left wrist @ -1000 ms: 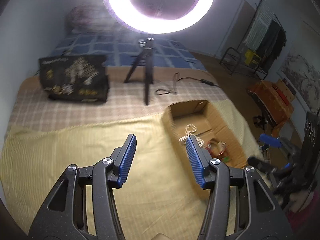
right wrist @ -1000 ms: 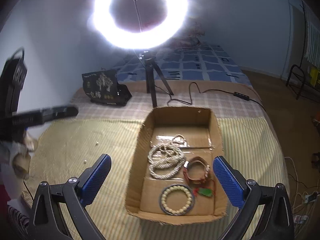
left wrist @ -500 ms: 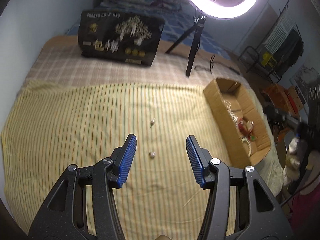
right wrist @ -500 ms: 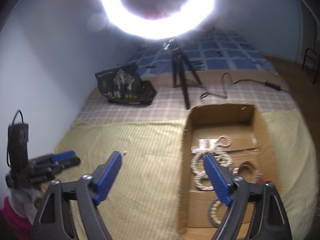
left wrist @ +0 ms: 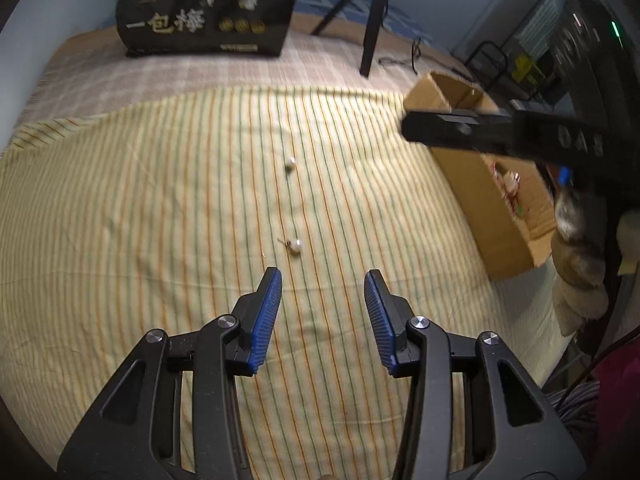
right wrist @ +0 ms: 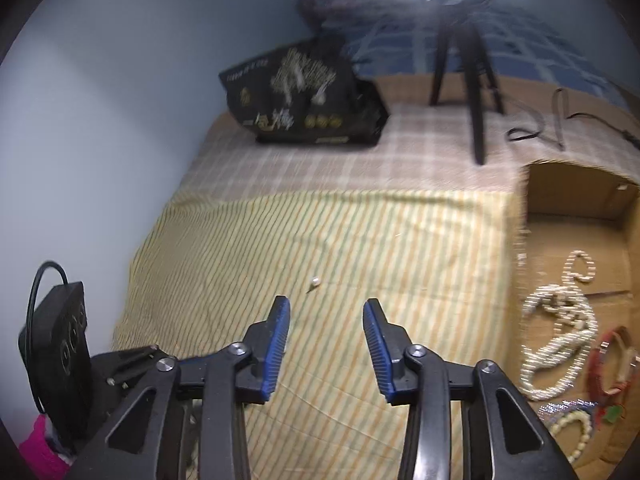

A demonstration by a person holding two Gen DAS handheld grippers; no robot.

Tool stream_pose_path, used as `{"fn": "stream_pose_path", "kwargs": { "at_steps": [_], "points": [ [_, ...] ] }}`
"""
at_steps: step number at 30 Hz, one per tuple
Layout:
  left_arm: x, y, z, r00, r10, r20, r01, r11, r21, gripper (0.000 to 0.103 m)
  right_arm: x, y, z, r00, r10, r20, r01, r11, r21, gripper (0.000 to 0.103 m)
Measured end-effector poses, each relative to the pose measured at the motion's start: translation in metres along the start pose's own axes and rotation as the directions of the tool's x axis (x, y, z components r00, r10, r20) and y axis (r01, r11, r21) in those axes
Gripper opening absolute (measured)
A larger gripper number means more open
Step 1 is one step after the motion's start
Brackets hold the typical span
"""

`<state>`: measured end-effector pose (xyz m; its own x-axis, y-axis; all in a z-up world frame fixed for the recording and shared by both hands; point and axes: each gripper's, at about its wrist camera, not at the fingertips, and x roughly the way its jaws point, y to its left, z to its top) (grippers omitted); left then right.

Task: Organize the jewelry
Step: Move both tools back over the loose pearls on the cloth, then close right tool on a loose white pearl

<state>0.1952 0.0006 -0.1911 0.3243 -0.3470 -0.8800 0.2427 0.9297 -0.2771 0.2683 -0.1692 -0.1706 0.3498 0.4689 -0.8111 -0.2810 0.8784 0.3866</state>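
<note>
Hovering apart, L gripper (left wrist: 323, 280) fingers near pearl earring (left wrist: 295, 245) (bare cloth around); R gripper (right wrist: 326, 308) apart too.

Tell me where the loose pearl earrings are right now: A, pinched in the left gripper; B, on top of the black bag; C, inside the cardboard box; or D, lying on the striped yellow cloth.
D: both pearl earrings lie on the striped cloth ahead of the open, empty left gripper, outside the cardboard box.

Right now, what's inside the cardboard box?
The cardboard box holds a white bead necklace, a red bracelet and a cream bead bracelet. Its near corner is cut off from view.
</note>
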Motion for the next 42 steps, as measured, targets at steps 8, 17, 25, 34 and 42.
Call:
{"fn": "stream_pose_path", "kwargs": {
  "at_steps": [8,17,25,34,42],
  "points": [
    [0.014,0.006,-0.009,0.999,0.044,0.004,-0.044,0.999,0.009,0.044,0.043,0.010,0.009,0.998,0.018,-0.067,-0.020,1.000,-0.023,0.030],
    [0.027,0.007,-0.005,0.999,0.046,0.007,-0.046,0.999,0.011,0.040,0.078,0.008,0.017,0.994,0.021,-0.109,-0.025,0.999,-0.033,0.027],
    [0.040,0.005,0.004,0.998,0.069,0.005,-0.069,0.997,0.018,0.039,0.093,0.013,0.019,0.992,0.027,-0.124,-0.034,0.998,-0.053,0.026],
    [0.044,0.010,0.006,0.997,0.078,0.010,-0.078,0.997,0.014,0.033,0.105,0.013,0.020,0.991,0.006,-0.133,-0.014,0.998,-0.059,0.020],
    [0.049,0.011,0.009,0.995,0.095,0.013,-0.095,0.995,0.021,0.024,0.111,0.014,0.019,0.990,-0.035,-0.135,0.025,0.997,-0.077,0.009]
  ]
}}
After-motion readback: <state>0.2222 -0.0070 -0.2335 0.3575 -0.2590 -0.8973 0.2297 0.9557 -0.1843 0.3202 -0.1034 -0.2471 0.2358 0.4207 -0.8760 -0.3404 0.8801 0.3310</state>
